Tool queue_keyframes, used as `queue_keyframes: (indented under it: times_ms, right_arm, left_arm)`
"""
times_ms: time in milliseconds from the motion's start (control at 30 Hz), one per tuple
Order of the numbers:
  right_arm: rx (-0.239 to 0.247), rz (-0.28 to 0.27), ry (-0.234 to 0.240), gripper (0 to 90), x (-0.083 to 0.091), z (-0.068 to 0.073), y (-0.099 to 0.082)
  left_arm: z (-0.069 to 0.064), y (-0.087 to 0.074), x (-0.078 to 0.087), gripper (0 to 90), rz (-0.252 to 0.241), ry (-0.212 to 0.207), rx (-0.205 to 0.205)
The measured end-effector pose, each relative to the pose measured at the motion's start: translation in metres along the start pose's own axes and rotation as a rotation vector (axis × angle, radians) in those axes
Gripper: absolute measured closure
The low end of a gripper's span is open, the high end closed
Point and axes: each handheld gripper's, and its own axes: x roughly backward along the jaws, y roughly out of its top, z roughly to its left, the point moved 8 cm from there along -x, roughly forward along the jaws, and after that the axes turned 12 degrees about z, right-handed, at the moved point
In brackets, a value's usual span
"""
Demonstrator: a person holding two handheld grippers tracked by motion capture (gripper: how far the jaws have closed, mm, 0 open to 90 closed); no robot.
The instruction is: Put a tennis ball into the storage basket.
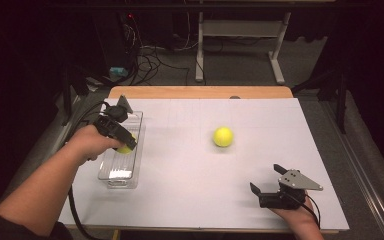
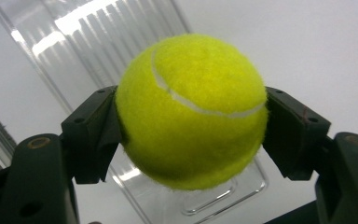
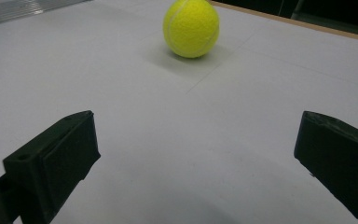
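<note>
Clamped from both sides in the left gripper (image 2: 191,121), a yellow tennis ball (image 2: 193,109) hangs over a clear plastic tray (image 2: 98,42); the left gripper view shows the tray's ribbed floor beneath it. From the high view, the tray (image 1: 111,175) sits at the bench's (image 1: 190,170) left edge. A second tennis ball (image 1: 223,136) rests mid-bench, ahead of the right gripper (image 1: 268,180), whose jaws gape wide, empty.

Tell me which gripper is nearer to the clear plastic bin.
Left. The left gripper hangs right over the clear plastic bin, shut on a tennis ball. The right gripper sits open at the table's near right corner, far across from the bin.
</note>
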Motion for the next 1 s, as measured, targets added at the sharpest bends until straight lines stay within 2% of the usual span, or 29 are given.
queue_keyframes:
  times_ms: [300,700,1000]
  right_arm:
    - [0.005,0.002,-0.002,0.0,0.0,-0.001,-0.001]
    - [0.01,0.006,-0.003,0.0,-0.001,0.0,-0.001]
    - [0.009,0.006,-0.001,0.0,-0.001,0.001,-0.001]
  left_arm:
    - [0.019,0.003,-0.001,26.8,0.0,0.017,0.049]
    - [0.023,0.016,-0.01,26.8,0.009,0.034,0.062]
    - [0.029,0.026,-0.027,26.6,0.027,0.03,0.084]
